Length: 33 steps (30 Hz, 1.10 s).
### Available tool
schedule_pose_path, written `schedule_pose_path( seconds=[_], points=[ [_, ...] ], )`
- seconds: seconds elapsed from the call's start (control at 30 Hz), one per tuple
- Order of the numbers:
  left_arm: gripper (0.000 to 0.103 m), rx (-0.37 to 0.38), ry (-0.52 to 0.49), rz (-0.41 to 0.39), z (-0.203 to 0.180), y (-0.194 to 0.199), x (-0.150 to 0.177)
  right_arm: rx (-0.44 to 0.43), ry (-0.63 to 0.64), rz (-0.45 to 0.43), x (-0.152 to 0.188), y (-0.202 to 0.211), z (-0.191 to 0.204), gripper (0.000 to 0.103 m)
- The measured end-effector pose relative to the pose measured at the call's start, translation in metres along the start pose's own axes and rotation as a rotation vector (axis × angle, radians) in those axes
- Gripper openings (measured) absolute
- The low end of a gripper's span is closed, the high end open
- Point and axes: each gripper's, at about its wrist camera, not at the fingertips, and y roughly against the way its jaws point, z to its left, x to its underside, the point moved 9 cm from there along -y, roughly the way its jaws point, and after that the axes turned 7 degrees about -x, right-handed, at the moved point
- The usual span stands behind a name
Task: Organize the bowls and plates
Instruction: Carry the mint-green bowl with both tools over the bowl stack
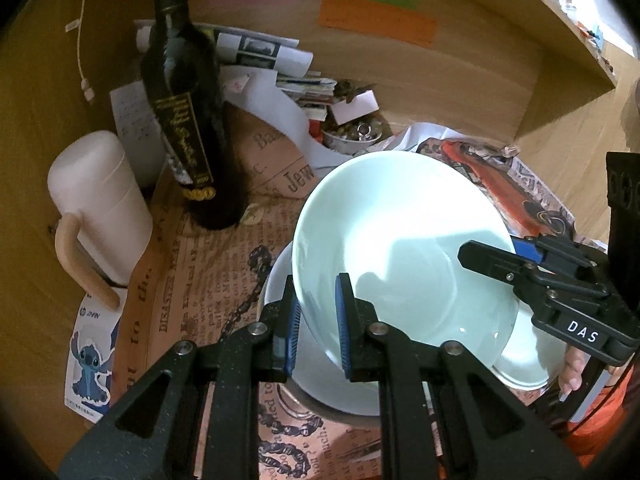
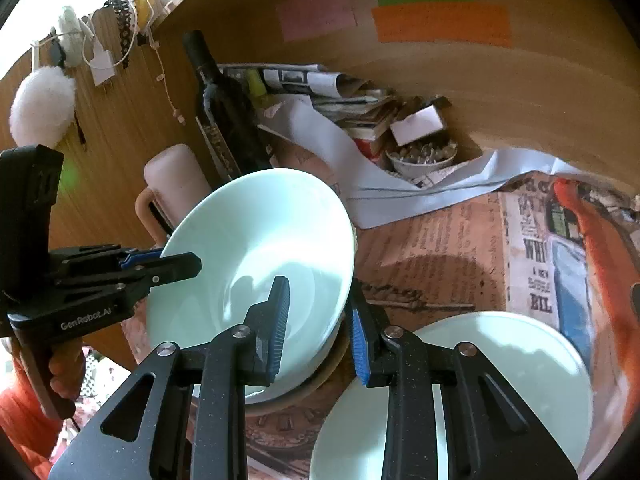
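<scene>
Bowl [image 1: 400,248] hangs tilted at frame centre, opposite rims clamped by left gripper [image 1: 318,320] and right gripper [image 2: 318,320] jaws; level it, then seat it squarely in lower bowl [image 1: 320,384].

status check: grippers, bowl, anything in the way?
Left gripper and right gripper both shut on pale green bowl rim, opposite sides. Bowl tilted over white bowl. Dark bottle and white mug stand close.
</scene>
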Motion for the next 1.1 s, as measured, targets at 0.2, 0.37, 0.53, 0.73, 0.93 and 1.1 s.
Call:
schedule_pose_path(
  seconds=[0.2, 0.37, 0.53, 0.73, 0.93, 1.1],
  points=[
    [0.016, -0.005, 0.002, 0.011, 0.005, -0.003, 0.008, -0.017, -0.010, 0.025, 0.005, -0.009, 0.001, 0.026],
    [0.016, -0.005, 0.013, 0.020, 0.010, -0.007, 0.010, -0.020, -0.009, 0.045, 0.007, -0.015, 0.002, 0.026],
    [0.016, 0.002, 0.006, 0.017, 0.009, -0.006, 0.010, -0.016, -0.008, 0.049, 0.007, -0.015, 0.000, 0.026],
    [0.016, -0.008, -0.008, 0.015, 0.006, -0.008, 0.013, 0.036, 0.053, 0.052, 0.007, -0.015, 0.002, 0.027],
    [0.016, -0.036, -0.030, -0.006, 0.003, -0.006, 0.015, 0.077, 0.088, 0.050, 0.006, -0.016, 0.000, 0.028],
    [0.016, -0.055, -0.044, -0.019, 0.003, -0.001, 0.016, 0.086, 0.090, 0.046, 0.006, -0.016, 0.000, 0.028]
  ],
)
